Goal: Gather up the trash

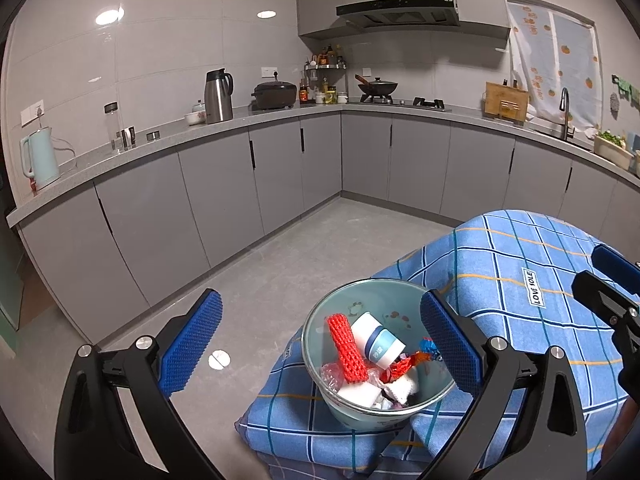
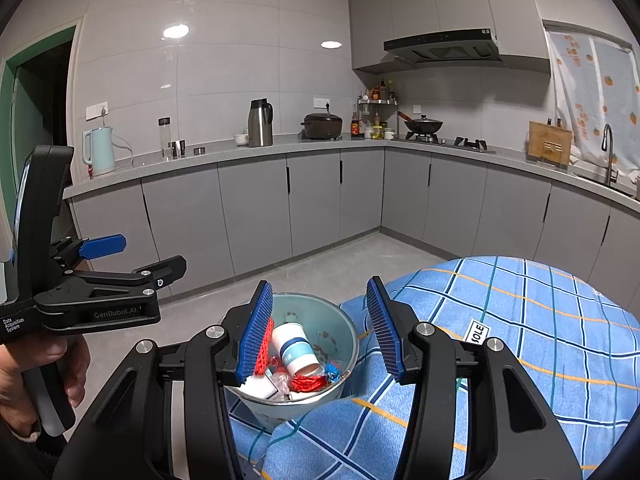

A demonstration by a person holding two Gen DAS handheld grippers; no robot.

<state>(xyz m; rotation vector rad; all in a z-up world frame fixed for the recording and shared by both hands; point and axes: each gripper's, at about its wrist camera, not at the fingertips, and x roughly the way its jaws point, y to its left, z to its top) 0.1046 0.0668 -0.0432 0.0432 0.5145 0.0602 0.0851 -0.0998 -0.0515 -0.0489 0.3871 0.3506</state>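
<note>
A pale green bin (image 1: 384, 296) (image 2: 312, 308) sits on a table under a blue checked cloth (image 1: 500, 280) (image 2: 520, 340). Inside lie a red foam net (image 1: 347, 350) (image 2: 264, 346), a white and blue paper cup (image 1: 378, 338) (image 2: 294, 346) and crumpled red wrappers (image 1: 400, 366) (image 2: 308, 382). My left gripper (image 1: 320, 344) (image 2: 140, 258) is open wide, its right pad over the bin's near rim. My right gripper (image 2: 320, 332) (image 1: 600, 272) hovers open just above the bin, nothing between its pads.
A hand (image 2: 40, 368) holds the left gripper's handle. A small white disc (image 1: 219, 359) lies on the grey floor left of the table. Grey cabinets and a counter (image 1: 240, 120) with kettles, a pot and a stove run along the walls.
</note>
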